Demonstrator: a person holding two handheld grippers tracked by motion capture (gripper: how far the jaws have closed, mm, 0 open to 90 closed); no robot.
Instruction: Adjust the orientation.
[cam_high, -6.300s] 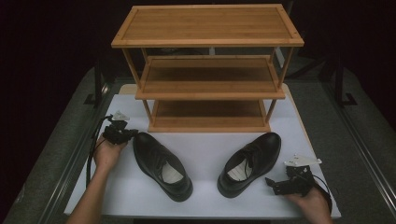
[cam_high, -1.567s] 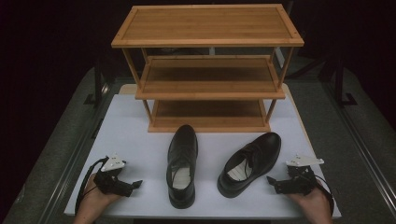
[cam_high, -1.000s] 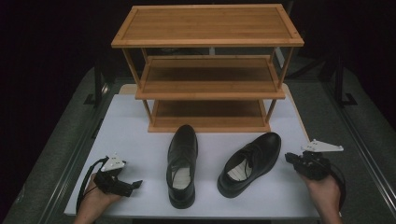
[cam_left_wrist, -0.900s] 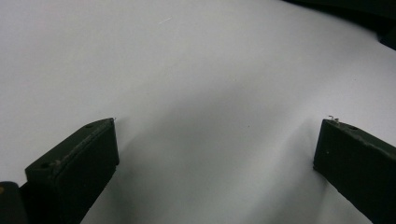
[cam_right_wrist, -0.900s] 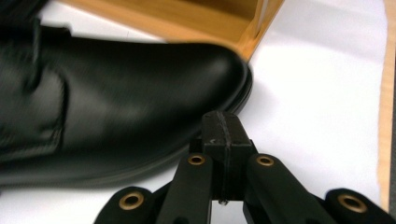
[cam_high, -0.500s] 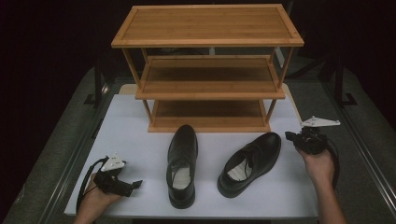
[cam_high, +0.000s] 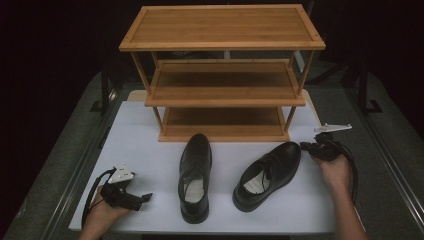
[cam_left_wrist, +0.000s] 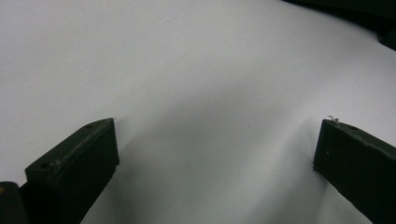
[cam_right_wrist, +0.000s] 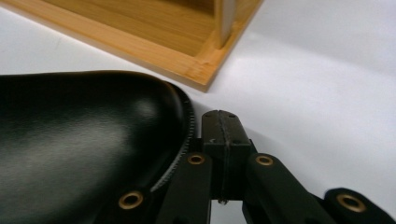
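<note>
- The left gripper (cam_high: 146, 198) rests low on the white desk (cam_high: 150, 150) at its near left corner, jaws spread wide with nothing between them.
- The left shoe (cam_high: 195, 175) lies mid-desk, toe pointing at the wooden shoe rack (cam_high: 222, 75).
- The right shoe (cam_high: 267, 172) lies angled, toe toward the right.
- The right gripper (cam_high: 303, 145), jaws pressed together, sits just beside that shoe's toe; in the right gripper view it appears to touch the leather.
</note>
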